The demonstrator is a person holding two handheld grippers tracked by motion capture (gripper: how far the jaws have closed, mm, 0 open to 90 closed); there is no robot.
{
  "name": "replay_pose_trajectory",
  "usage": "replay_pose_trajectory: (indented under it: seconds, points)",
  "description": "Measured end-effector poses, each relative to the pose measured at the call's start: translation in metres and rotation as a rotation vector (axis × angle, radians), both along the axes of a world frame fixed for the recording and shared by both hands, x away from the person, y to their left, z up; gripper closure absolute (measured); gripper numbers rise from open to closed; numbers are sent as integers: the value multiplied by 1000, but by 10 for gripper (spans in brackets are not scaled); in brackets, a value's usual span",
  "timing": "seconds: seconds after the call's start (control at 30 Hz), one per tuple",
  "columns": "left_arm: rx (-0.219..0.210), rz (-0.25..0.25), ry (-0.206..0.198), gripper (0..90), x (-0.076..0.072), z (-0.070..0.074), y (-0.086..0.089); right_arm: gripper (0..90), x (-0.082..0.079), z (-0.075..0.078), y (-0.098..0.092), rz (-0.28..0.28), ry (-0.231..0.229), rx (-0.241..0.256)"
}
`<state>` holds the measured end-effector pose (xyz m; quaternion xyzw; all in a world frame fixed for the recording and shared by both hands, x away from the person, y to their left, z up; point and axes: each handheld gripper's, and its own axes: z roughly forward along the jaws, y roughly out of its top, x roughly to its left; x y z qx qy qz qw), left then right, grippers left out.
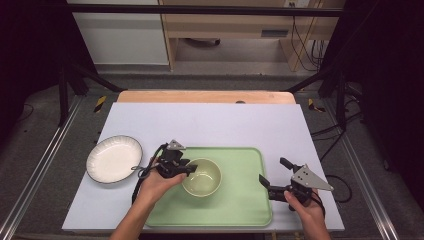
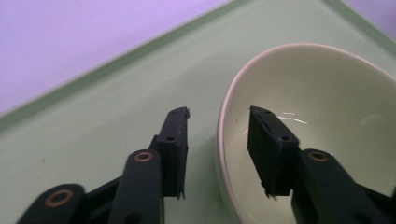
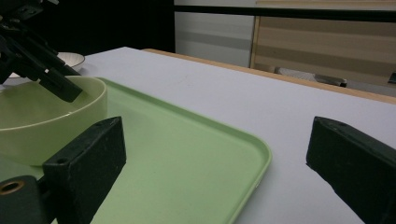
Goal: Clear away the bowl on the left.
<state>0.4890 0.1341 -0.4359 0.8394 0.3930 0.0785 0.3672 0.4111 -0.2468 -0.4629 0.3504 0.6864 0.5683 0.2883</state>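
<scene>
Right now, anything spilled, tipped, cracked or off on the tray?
Nothing stands out. The pale green bowl sits upright and empty on the green tray, with the left gripper open astride its rim, one jaw inside, one outside. The white plate lies flat on the mat beside the tray. The right gripper is open at the tray's right edge.

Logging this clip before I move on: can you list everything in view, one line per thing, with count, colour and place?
bowl: one, pale yellow-green, on the tray's left half, its rim between the left tool's open jaws
tray: one, light green, near edge of the table, centre
plate: one, white with a dark rim, on the table left of the tray
table cover: one, pale lilac, over the wooden table
left tool: one, black, open, one jaw inside the bowl and one outside
right tool: one, black with a grey plate, open, at the tray's right edge
hands: two, each holding a tool, entering from the bottom
</scene>
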Motion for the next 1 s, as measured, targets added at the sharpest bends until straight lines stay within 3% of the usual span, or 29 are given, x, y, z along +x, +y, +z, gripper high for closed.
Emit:
replay_pose_trajectory:
  seconds: [0.07, 0.2, 0.53, 0.67, 1.0]
  points:
    - [7, -9, -15, 489, -1, 3, -1, 51, 0, 0, 0, 0, 2, 0]
    - [7, -11, -21, 420, -1, 5, -2, 51, 0, 0, 1, 4, -1, 0]
    - [-32, -19, -64, 211, -2, 11, 3, 51, 0, 0, 1, 4, -1, 1]
    - [-54, -66, -76, 108, -3, 13, 4, 51, 0, 1, 2, 2, -2, -3]
    - [-72, -114, -117, 77, -9, 16, 9, 50, 0, 1, 1, 2, -6, 0]
